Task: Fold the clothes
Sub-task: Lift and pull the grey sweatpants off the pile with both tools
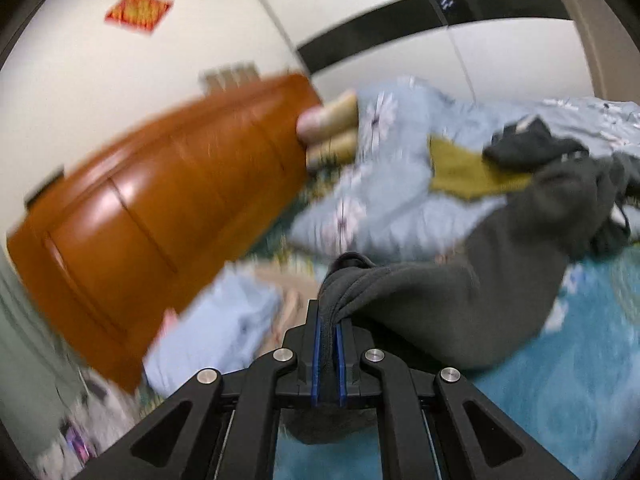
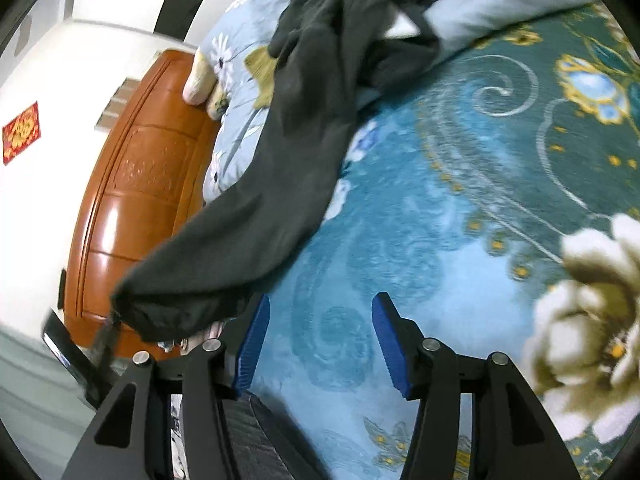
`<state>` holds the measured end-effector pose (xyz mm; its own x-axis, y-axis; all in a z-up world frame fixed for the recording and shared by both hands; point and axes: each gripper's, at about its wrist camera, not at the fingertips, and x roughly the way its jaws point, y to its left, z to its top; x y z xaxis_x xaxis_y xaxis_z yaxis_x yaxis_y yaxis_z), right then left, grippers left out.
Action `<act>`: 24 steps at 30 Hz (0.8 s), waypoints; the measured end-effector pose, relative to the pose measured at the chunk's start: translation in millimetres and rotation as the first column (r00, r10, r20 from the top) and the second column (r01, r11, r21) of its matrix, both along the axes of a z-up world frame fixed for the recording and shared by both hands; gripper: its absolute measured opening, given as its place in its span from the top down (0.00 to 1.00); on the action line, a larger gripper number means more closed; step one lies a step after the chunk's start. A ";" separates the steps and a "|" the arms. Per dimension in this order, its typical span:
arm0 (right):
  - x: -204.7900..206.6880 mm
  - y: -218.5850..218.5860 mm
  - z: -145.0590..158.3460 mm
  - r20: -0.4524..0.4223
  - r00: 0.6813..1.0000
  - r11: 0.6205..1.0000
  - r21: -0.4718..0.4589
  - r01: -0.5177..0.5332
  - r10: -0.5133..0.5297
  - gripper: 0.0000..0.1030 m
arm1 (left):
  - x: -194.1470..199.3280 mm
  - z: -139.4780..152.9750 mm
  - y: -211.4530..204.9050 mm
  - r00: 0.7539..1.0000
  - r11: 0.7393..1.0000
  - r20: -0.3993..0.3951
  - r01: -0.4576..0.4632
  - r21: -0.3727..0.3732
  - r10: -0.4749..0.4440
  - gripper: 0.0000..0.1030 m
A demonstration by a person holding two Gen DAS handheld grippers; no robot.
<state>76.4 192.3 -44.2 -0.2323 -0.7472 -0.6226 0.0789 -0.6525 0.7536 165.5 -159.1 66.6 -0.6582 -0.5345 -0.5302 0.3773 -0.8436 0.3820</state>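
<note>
Your right claw (image 2: 320, 340) has bare teal bed cover (image 2: 440, 200) ahead, open toward the bed's middle. The dark garment (image 2: 280, 184) crosses near the headboard (image 2: 132, 208); the heaped quilt (image 2: 236, 92) blocks that edge.

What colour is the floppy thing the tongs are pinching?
Dark grey. The garment is pinched in the left tongs, clearest in the left wrist view.

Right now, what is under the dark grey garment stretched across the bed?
The dark grey garment drapes over the blue floral quilt and teal patterned bedspread. Whatever lies beneath its bunched far end is hidden.
</note>
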 end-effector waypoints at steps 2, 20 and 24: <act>-9.7 -17.3 2.9 -0.007 1.000 1.000 0.010 -0.018 0.018 0.46 | 10.0 -5.0 1.6 1.000 1.000 0.007 -0.004 0.013 0.004 0.93; -169.3 -280.5 30.1 -0.005 0.985 0.951 0.262 -0.166 0.173 0.43 | 13.9 15.8 20.2 0.998 0.997 -0.027 0.061 0.055 -0.059 0.93; -185.4 -306.1 0.6 0.073 0.979 0.871 0.448 -0.204 0.191 0.43 | 13.9 18.3 17.9 0.998 0.996 -0.023 0.060 0.070 -0.058 0.93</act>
